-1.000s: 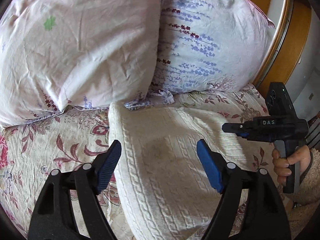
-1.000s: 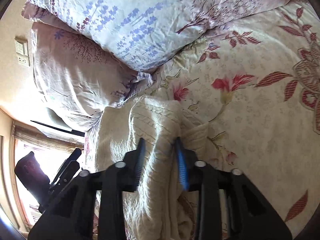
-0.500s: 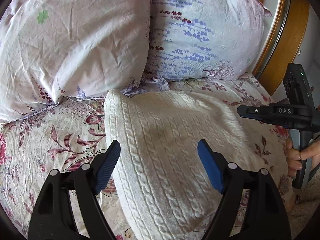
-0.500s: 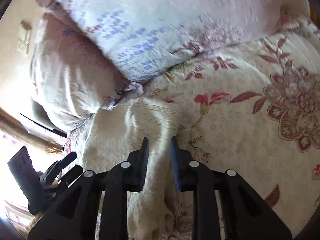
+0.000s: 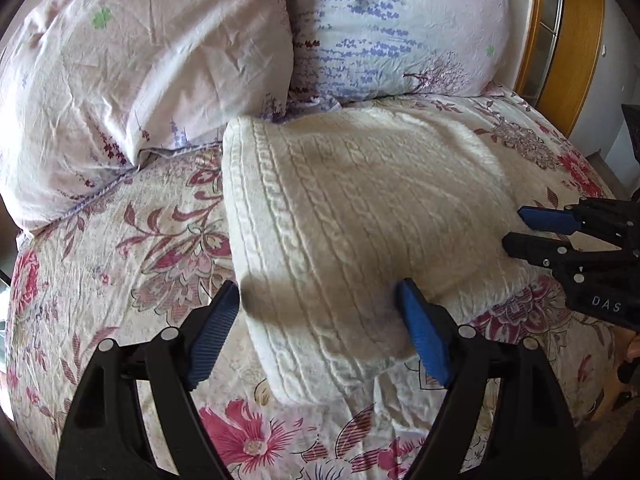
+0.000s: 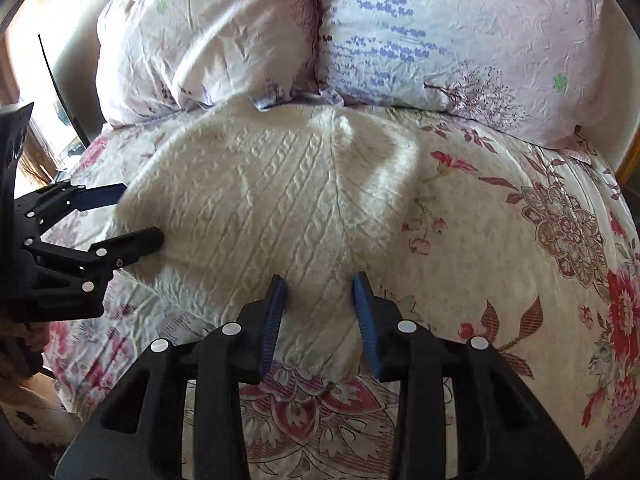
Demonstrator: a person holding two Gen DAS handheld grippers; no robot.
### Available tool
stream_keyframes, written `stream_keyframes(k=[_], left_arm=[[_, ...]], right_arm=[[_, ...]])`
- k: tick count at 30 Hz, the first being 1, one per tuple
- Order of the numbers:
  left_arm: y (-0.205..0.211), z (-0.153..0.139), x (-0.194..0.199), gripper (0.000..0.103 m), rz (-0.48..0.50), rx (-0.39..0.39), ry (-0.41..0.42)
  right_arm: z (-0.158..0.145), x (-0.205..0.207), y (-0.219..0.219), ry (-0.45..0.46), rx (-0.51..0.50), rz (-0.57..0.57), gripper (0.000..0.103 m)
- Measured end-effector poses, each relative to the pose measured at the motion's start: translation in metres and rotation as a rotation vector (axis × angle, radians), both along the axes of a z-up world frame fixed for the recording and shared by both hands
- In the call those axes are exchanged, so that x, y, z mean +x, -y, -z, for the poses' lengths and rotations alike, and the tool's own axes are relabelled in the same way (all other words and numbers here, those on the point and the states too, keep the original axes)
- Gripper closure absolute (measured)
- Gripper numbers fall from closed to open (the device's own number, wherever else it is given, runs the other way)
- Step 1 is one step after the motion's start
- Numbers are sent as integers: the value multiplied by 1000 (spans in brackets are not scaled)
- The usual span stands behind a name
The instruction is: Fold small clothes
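Note:
A cream cable-knit sweater lies folded on the floral bedspread, its far edge against the pillows. My left gripper hovers open over the sweater's near left corner, one finger on each side of it, pads clear of the knit. In the right wrist view the sweater fills the middle. My right gripper is over its near edge, jaws opening, the pads not pressing the knit that lies below the gap. Each gripper shows in the other's view: right gripper, left gripper.
Two flowered pillows stand against the head of the bed behind the sweater. A wooden bed frame rises at the far right. Open bedspread stretches to the right of the sweater.
My right gripper has let go of the sweater fold, rolled upright and swung across to the near edge. The sweater now lies flat. My left gripper has come lower over it.

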State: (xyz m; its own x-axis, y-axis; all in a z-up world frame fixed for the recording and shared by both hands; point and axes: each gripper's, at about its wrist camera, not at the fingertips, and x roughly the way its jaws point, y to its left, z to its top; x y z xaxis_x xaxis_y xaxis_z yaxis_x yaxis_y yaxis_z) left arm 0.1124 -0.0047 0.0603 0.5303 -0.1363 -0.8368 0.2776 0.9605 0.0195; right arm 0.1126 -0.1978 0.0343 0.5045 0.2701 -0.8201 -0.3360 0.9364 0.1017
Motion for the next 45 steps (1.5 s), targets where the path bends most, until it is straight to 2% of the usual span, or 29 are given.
stream_keyframes(k=[4,8,11,14,18,20,23,24,25,27,31,33,34,36,40,42,45], left_arm=[[-10,11,0,21,-59,-70,-42],[-4,-9,-12,21,-63,-9,22],[-7,-21,-11,21,-102,-16,53],[-14,-17,1,21,-169,-8,26],[-13,-4,8,18,-176,4,-9],[-13,2,10,16,-191,-2,-25],[-23,12,16,10,-245,-72,-68],[-25,14,16,8,-252,-77,-72],[-25,14,16,8,-250,-72,-69],[-23,9,12,8,-247,-60,-58],[-35,-6,-8,8,-260,-95,-23],[-43,-11,-21,8,-264,-96,0],[-47,-13,-29,8,-265,-100,10],[-54,-15,-41,5,-270,-114,20],[-60,-6,-59,2,-292,-99,15],[-59,2,-63,2,-287,-111,-9],[-54,15,-67,2,-281,-95,-30]], right_arm=[[5,-5,1,17,-17,20,65],[-12,-14,8,56,17,57,65],[-19,-18,14,66,42,91,65],[-13,-14,16,44,36,120,65],[7,-9,9,-19,-11,142,65],[13,-9,7,-16,-10,148,64],[21,-7,13,-44,31,175,57],[23,-6,17,-55,59,193,49],[25,-5,21,-64,70,213,47],[24,-6,25,-73,90,226,47],[6,-25,33,-5,82,249,44],[0,-36,37,16,93,259,30],[-2,-41,38,28,88,267,29],[-4,-51,38,46,79,275,14],[2,-66,27,78,7,289,2],[6,-70,20,92,-36,307,1],[15,-69,12,60,-21,291,1]])
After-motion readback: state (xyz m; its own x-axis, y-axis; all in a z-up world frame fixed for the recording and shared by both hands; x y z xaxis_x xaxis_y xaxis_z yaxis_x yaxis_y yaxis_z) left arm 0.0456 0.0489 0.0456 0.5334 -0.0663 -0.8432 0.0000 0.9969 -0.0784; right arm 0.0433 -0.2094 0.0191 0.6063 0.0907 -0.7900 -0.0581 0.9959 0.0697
